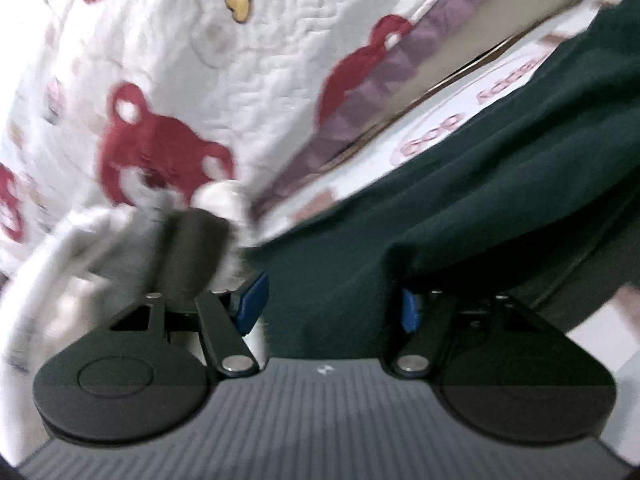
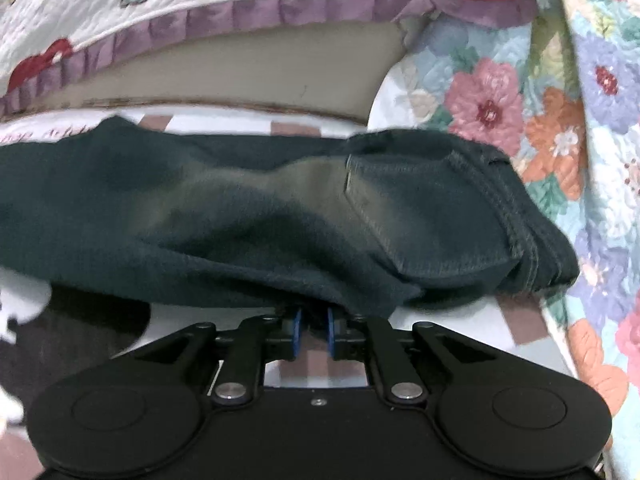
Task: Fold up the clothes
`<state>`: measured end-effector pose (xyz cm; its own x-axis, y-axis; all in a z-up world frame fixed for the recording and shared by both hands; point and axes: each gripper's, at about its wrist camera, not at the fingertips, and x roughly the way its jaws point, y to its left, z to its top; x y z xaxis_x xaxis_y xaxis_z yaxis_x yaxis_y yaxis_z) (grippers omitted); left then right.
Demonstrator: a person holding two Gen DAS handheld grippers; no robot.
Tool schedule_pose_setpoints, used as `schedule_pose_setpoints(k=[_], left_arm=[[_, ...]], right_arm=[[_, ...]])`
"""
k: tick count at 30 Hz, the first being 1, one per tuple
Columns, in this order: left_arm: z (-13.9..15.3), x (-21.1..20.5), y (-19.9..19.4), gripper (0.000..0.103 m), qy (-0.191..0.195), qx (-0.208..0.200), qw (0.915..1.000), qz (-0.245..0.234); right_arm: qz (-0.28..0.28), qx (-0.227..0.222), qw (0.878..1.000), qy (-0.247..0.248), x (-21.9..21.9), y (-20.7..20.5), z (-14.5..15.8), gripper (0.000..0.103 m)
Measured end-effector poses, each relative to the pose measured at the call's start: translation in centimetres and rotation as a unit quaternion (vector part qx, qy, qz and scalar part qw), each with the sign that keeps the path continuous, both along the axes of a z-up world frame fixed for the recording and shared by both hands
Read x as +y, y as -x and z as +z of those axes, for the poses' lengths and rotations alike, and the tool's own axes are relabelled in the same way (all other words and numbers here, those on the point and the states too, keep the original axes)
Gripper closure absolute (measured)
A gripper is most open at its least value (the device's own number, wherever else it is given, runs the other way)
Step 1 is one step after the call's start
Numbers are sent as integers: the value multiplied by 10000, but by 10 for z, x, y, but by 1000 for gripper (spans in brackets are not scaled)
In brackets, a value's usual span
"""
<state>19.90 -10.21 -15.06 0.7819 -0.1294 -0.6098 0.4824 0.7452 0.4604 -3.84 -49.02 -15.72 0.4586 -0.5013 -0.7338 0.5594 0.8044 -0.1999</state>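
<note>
The left gripper [image 1: 330, 306] is spread wide, with the dark green garment [image 1: 480, 184] draped between and over its blue pads [image 1: 252, 302]. The right gripper [image 2: 311, 334] is nearly closed, pinching that garment's [image 2: 240, 216] lower edge. The garment is spread across the bedsheet [image 2: 516, 320], beside a floral quilt [image 2: 560, 140].

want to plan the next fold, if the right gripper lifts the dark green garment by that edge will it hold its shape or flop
Probably flops: the dark green garment already sags in soft folds ahead of the right gripper, whose jaws pinch its near edge. It looks like thick knit with a stitched hem, so likely weighty, hanging straight. Slipping seems unlikely; the weave looks coarse.
</note>
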Motion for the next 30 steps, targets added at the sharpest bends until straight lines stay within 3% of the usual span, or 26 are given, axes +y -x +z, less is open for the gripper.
schedule_pose_setpoints(k=[1,4,8,14,16,18,20,22,25,28,30], left_arm=[[2,3,-1,37,-49,-40,10000,55],[8,13,-4,36,-197,-159,9994,222],[15,32,-10,36,-305,-328,9963,736],[26,60,-20,42,-454,-579,9853,1542],[37,72,-23,42,-129,-477,9841,1708],[43,85,-30,42,728,11,9819,1746],[44,95,-36,42,1630,589,9701,1697],[38,94,-38,42,2216,1053,9564,1585],[26,84,-34,40,2635,1447,9446,1315],[15,72,-31,40,2650,1434,9454,1245],[10,68,-30,40,2615,1349,9480,1215]], right_arm=[[62,197,9997,-152,-1,1,-4,92],[272,564,9978,-230,3,9,-5,80],[766,213,9967,-169,15,28,19,58],[554,-589,9966,-171,5,35,60,51],[609,-748,9951,-235,3,29,66,51],[786,-722,9940,-222,7,16,68,50],[975,-705,9924,-247,11,1,68,50],[1070,-836,9899,-409,8,-17,68,50],[1189,-880,9872,-598,2,-50,64,50],[1320,-677,9865,-696,-6,-91,56,50],[1614,-229,9847,-620,-11,-123,51,50]])
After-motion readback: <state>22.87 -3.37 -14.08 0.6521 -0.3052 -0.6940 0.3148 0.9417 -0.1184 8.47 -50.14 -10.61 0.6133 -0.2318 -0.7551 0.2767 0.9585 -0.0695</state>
